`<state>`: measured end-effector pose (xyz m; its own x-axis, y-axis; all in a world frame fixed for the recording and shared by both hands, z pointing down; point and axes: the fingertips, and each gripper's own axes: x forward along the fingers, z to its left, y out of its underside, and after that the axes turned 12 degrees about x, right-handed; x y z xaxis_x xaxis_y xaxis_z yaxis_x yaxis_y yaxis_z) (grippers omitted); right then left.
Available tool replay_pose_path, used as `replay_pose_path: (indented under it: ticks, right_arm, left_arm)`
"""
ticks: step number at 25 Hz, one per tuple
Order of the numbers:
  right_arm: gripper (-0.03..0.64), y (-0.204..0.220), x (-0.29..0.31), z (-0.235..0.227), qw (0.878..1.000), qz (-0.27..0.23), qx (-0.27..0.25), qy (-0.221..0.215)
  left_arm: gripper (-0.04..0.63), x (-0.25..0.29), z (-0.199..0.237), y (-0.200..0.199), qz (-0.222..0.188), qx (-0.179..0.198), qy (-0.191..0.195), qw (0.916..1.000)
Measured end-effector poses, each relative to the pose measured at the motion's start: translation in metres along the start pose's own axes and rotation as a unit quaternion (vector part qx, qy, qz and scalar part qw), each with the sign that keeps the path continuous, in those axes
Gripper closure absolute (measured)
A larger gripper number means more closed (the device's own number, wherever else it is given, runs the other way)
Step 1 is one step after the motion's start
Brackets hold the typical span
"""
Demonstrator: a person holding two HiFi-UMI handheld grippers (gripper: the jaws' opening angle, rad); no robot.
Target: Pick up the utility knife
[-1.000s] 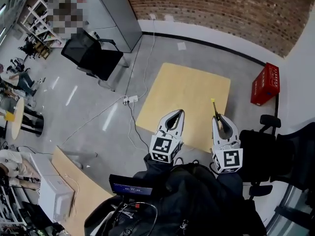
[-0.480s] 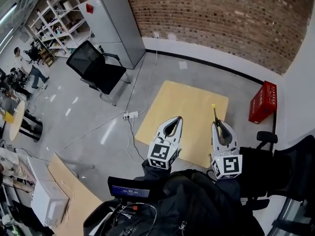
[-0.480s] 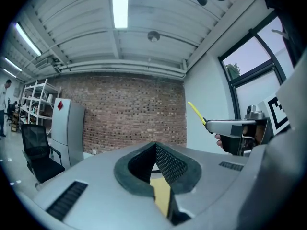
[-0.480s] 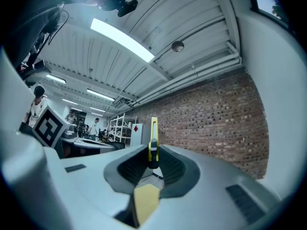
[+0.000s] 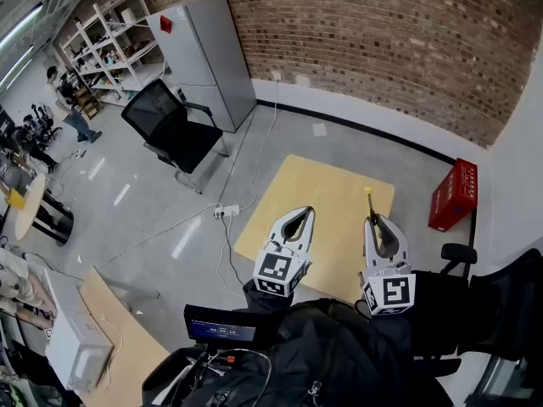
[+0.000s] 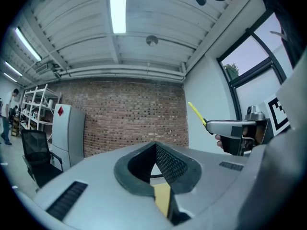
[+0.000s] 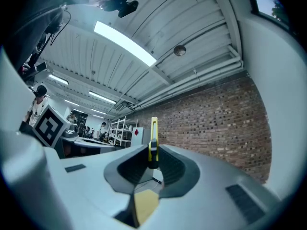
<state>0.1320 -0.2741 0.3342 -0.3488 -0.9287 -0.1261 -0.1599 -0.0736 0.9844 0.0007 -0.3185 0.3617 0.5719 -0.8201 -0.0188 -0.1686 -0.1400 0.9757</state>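
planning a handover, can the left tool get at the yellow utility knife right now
Probably yes. The yellow utility knife sticks out past the right tool shut on it, and the left tool is alongside with only air between. Its jaws are together, so they'd open first.

The utility knife has a smooth yellow plastic shell. The right tongs are matt grey plastic, their pads black and finely ribbed. The counter is pale matt wood; the floor smooth and faintly glossy; the brick wall rough.
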Motion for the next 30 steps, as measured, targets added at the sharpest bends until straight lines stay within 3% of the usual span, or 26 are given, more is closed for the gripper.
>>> replay_pose_path:
  ticks: [30]
  right_arm:
    - [0.549, 0.006, 0.007, -0.005, 1.000, 0.008, -0.002, -0.001]
  left_arm:
    - [0.595, 0.007, -0.001, 0.007, 0.003, -0.007, -0.001, 1.0000]
